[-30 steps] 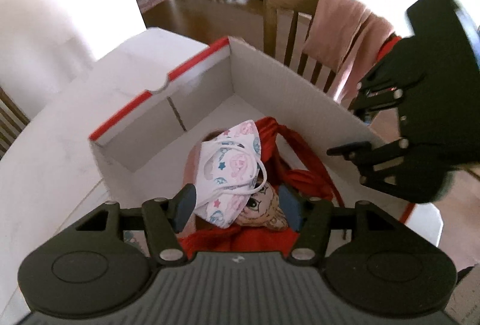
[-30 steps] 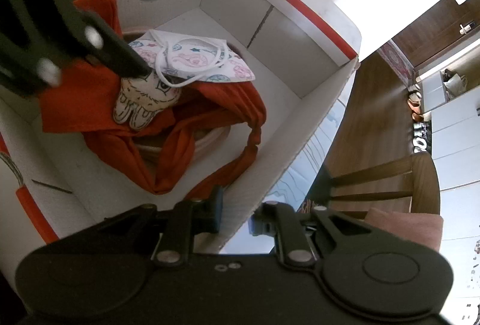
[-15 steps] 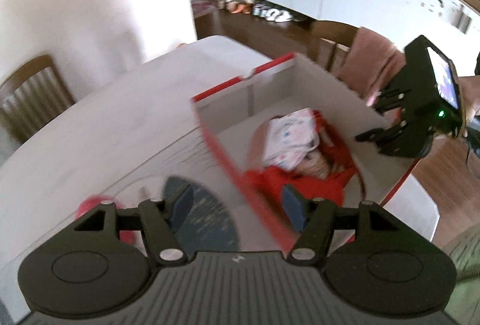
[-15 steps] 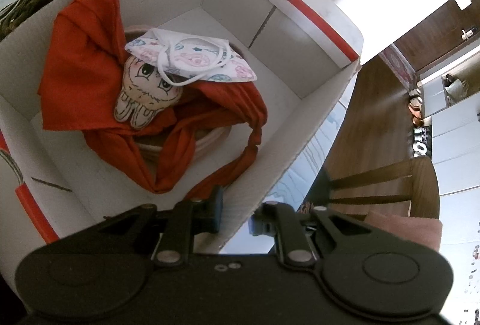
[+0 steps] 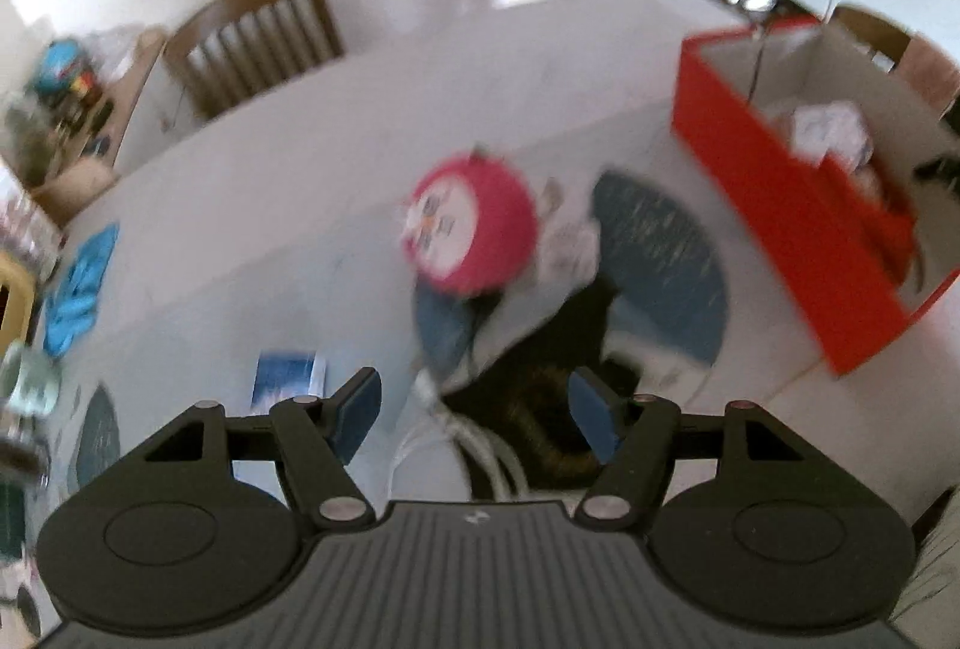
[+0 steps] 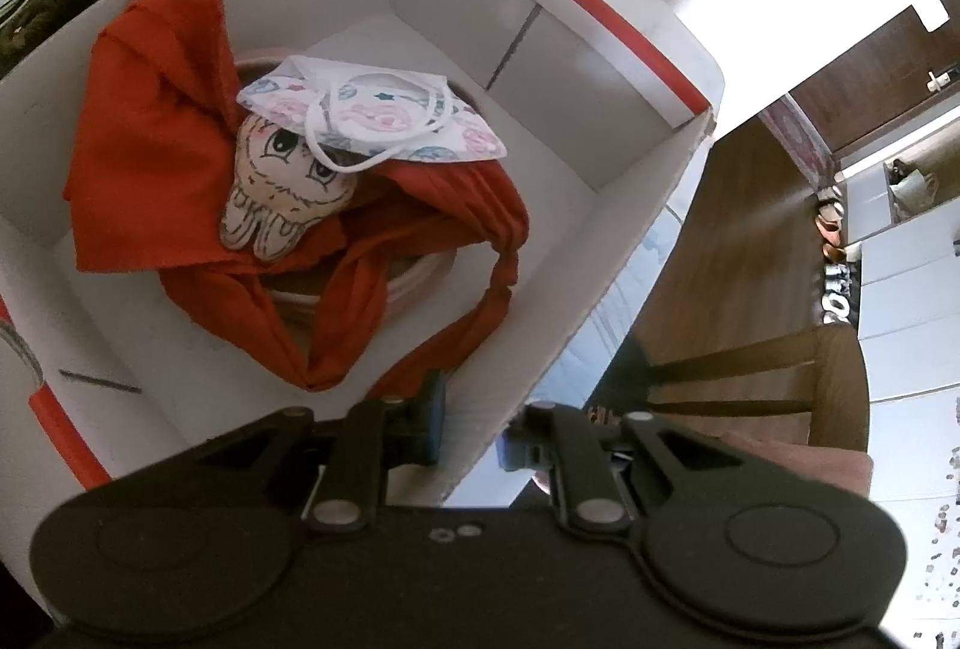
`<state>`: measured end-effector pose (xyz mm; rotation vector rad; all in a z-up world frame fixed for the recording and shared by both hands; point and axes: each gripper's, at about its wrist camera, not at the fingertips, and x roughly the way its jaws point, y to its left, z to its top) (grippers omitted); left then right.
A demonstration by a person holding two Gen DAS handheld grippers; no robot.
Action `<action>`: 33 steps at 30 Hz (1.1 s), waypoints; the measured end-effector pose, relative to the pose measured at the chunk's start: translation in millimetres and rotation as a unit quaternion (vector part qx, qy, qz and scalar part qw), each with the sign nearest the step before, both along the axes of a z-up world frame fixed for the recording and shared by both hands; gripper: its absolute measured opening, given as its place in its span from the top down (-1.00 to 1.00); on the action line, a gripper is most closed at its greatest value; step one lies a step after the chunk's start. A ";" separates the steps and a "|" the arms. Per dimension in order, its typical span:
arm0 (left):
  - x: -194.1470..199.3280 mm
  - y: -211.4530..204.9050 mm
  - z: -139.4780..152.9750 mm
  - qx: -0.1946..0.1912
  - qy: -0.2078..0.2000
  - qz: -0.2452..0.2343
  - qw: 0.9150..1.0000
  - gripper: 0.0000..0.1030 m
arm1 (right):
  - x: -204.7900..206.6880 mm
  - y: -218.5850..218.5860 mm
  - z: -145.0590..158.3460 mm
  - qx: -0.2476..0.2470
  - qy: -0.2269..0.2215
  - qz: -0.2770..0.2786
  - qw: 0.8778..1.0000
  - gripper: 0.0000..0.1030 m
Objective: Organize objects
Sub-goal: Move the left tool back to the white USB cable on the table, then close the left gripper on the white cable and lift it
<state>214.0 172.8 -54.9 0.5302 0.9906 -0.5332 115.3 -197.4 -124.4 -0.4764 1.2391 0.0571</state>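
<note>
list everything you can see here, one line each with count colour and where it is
box: 1, white inside, red outside, on the table
cloth: 1, red, in the box
soft toy: 1, cream with drawn eyes, on the cloth
face mask: 1, white with pink and blue print, on top of the soft toy
bowl: 1, pale, under the cloth, mostly hidden
plush ball: 1, pink, on the table left of the box
packet: 1, blue and white, flat on the table
chair: 1, brown wood, behind the table
left tool: 1, black, jaws opening, nothing between them
right tool: 1, black, clamped on the box wall
</note>
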 end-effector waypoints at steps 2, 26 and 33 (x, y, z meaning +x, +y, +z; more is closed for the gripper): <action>-3.2 5.9 -18.0 0.014 0.016 0.003 1.000 -0.33 | -0.4 1.5 -0.3 -0.002 0.001 0.001 1.000 0.72; -3.9 23.4 -117.3 0.015 0.119 0.058 0.991 0.00 | 1.1 1.9 -0.6 -0.006 0.003 -0.004 1.000 0.71; 3.9 23.0 -118.4 -0.003 0.142 0.068 0.987 0.35 | 1.3 2.3 -0.4 -0.005 0.002 -0.006 1.000 0.71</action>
